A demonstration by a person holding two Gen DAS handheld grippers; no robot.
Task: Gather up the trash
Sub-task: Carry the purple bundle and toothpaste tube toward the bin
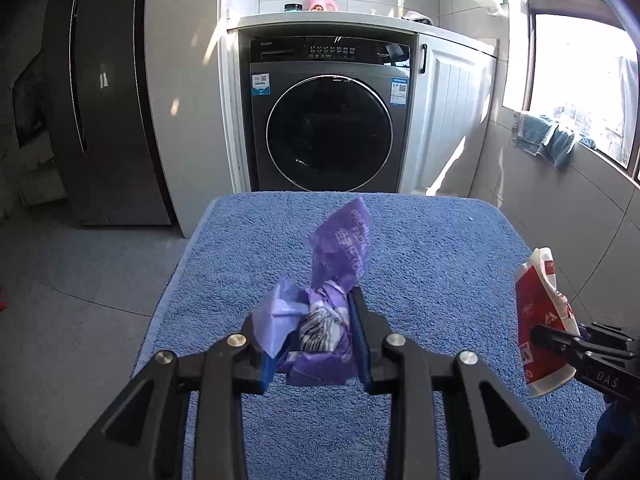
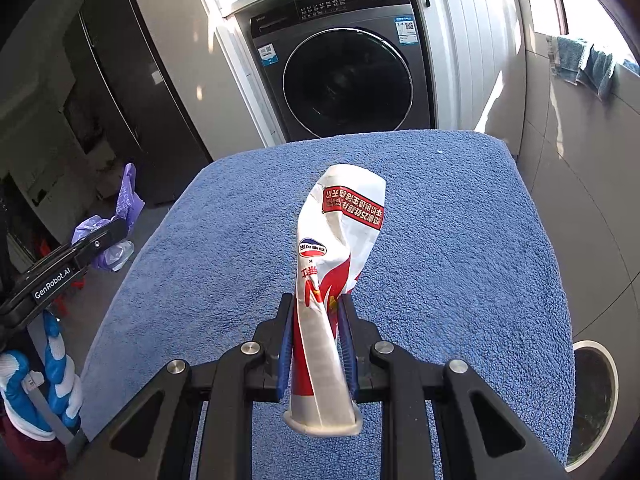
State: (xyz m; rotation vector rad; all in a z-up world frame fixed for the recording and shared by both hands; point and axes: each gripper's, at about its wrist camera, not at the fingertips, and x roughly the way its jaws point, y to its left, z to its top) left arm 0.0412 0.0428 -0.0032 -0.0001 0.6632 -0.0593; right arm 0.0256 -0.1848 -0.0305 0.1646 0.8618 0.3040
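My left gripper (image 1: 316, 336) is shut on a crumpled purple tissue wrapper (image 1: 332, 280), held above the blue towel (image 1: 420, 248) that covers the table. My right gripper (image 2: 316, 340) is shut on a squashed red and white carton (image 2: 336, 248), which stands up between the blue pads. In the left wrist view the carton (image 1: 540, 312) and the right gripper (image 1: 560, 340) show at the right edge. In the right wrist view the left gripper (image 2: 112, 236) with the purple wrapper (image 2: 128, 200) shows at the left, past the table's edge.
A dark washing machine (image 1: 328, 120) stands behind the table, with a white cabinet door (image 1: 448, 112) to its right. A grey fridge (image 1: 96, 100) is at the left. A round bin (image 2: 592, 400) sits on the floor at the table's right. A gloved hand (image 2: 36, 392) shows at lower left.
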